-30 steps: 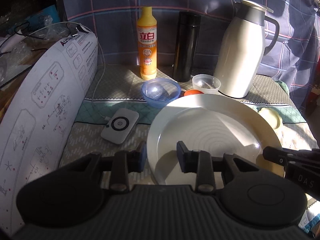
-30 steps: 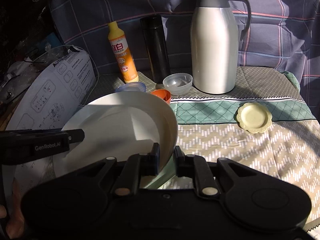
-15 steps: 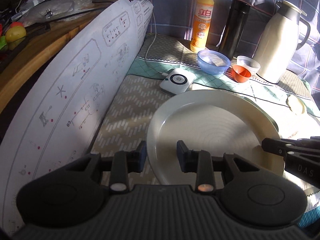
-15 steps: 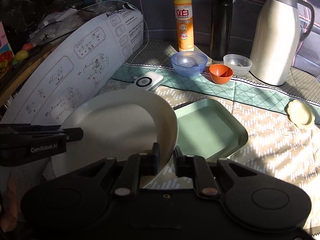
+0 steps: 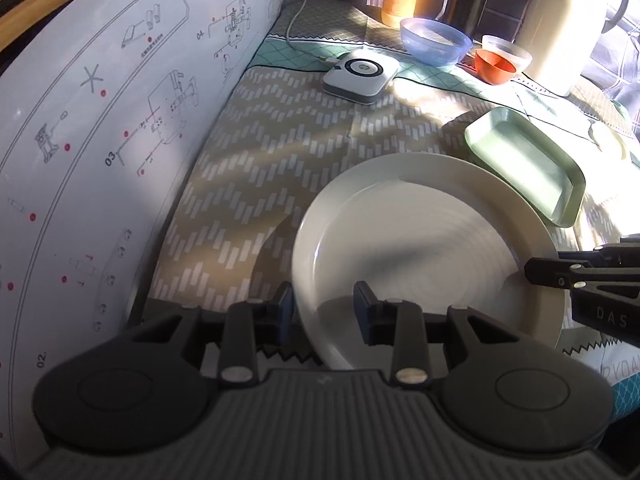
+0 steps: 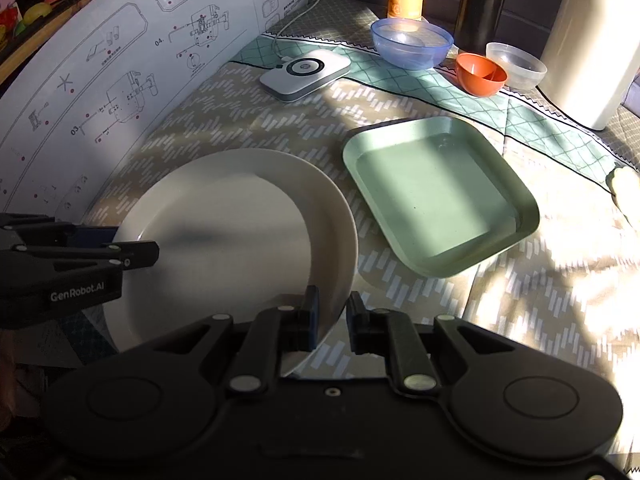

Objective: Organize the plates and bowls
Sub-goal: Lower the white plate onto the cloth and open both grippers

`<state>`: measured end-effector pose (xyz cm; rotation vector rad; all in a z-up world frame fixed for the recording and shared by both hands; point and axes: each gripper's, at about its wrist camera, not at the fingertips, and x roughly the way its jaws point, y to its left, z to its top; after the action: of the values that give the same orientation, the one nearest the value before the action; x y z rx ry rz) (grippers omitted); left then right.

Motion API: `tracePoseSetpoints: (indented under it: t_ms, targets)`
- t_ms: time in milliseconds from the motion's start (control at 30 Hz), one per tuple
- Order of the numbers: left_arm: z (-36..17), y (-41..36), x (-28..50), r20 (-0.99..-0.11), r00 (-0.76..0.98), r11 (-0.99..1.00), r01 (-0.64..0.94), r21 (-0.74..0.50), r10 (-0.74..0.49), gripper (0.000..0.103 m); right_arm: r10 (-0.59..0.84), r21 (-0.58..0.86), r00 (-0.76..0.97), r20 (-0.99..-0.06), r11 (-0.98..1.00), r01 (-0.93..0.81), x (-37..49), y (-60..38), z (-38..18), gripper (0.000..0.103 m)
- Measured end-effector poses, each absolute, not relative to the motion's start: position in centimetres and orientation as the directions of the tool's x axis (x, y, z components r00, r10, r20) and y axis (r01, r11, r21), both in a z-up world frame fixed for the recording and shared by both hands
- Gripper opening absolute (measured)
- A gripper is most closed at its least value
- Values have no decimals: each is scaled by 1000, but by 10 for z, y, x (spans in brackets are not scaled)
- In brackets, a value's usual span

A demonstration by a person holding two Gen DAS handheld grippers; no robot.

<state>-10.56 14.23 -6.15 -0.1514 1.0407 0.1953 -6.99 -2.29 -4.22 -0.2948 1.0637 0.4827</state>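
The left gripper [image 5: 323, 312] and right gripper [image 6: 331, 322] each clamp the round white ceramic plate's [image 6: 228, 240] rim; only the right view shows the whole square green tray [image 6: 436, 196], right of centre.

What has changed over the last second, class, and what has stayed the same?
The white plate, gripped at opposite rims by the left gripper and right gripper, has been carried back toward the front of the table, uncovering the green tray. Both grips are unchanged, and the blue bowl, orange bowl and clear bowl have stayed put.
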Motion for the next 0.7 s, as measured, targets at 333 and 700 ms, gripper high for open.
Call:
tracePoseSetpoints:
  t_ms: [333,700]
  targets:
    - [-63,130,-93,-863,496,983,-186,-4,90,59,220,-8,384,-897,858,-513,-55,-26,-46,33]
    - [-35,138,-73,-813,562,975,-220,31,153,103,227,31,433,-873,910,-414,-42,-78,-28,88]
